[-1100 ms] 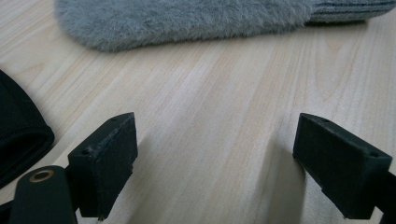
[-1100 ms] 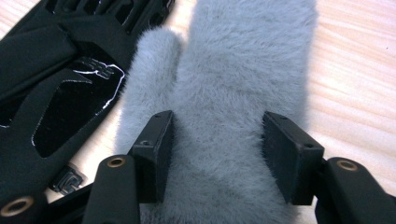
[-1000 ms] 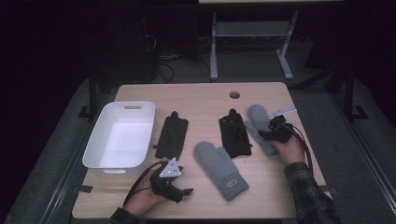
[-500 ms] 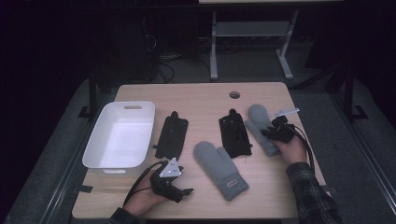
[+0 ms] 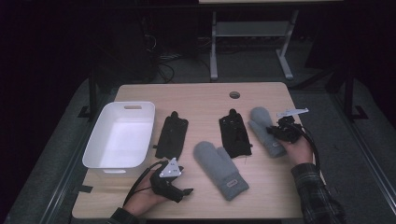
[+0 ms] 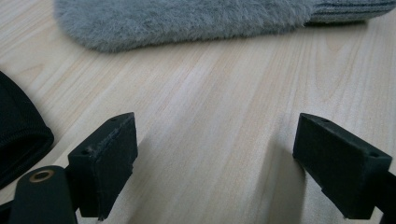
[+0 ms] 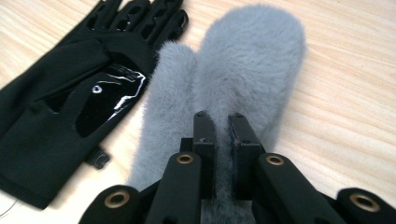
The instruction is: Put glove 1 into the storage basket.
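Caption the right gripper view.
Right gripper pinching the grey mitten, black glove beside it on the table.

The wooden table point(image 5: 205, 100) carries a white tub point(image 5: 120, 135), two black gloves point(image 5: 171, 136) and two grey mittens point(image 5: 219, 169).

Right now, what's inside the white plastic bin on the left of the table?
Nothing that can be seen: the white bin shows a bare white floor in the high view. Its near wall hides a narrow strip of the floor just behind the front rim.
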Available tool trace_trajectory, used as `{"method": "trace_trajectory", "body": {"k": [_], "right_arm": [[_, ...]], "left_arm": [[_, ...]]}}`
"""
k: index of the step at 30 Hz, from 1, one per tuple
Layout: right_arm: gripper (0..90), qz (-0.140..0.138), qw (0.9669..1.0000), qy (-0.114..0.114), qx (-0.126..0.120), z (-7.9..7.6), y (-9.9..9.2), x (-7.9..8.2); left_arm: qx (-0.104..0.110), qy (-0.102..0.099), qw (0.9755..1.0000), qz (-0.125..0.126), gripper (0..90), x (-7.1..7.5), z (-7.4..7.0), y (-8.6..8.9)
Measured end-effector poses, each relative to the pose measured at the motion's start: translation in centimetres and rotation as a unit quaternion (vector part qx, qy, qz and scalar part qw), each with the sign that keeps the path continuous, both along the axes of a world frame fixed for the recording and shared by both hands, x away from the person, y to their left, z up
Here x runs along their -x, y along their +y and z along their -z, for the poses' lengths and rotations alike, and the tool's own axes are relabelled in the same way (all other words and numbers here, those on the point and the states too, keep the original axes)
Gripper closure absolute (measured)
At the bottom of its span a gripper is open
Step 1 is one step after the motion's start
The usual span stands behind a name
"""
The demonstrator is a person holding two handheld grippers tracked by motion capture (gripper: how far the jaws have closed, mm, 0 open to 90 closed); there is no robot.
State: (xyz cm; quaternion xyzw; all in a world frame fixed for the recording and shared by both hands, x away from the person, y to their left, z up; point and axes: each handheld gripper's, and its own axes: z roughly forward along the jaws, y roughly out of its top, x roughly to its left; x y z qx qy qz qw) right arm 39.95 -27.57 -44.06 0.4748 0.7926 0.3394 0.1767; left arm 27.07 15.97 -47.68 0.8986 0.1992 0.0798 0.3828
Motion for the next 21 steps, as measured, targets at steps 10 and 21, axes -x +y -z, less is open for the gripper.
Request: {"method": "trace_trajectory", "body": {"k": [10, 21], "right_arm": [[87.2, -0.016, 0.9999, -0.002, 0.003, -1.0, 0.2, 2.6], [87.2, -0.043, 0.9989, -0.002, -0.018, -1.7, 1.0, 7.5]], "left_arm": [[0.000, 0.000, 1.0000, 0.000, 13.2, 0.0, 0.0, 0.0], [0.000, 0.000, 1.0000, 0.000, 13.2, 0.0, 0.0, 0.0]]}}
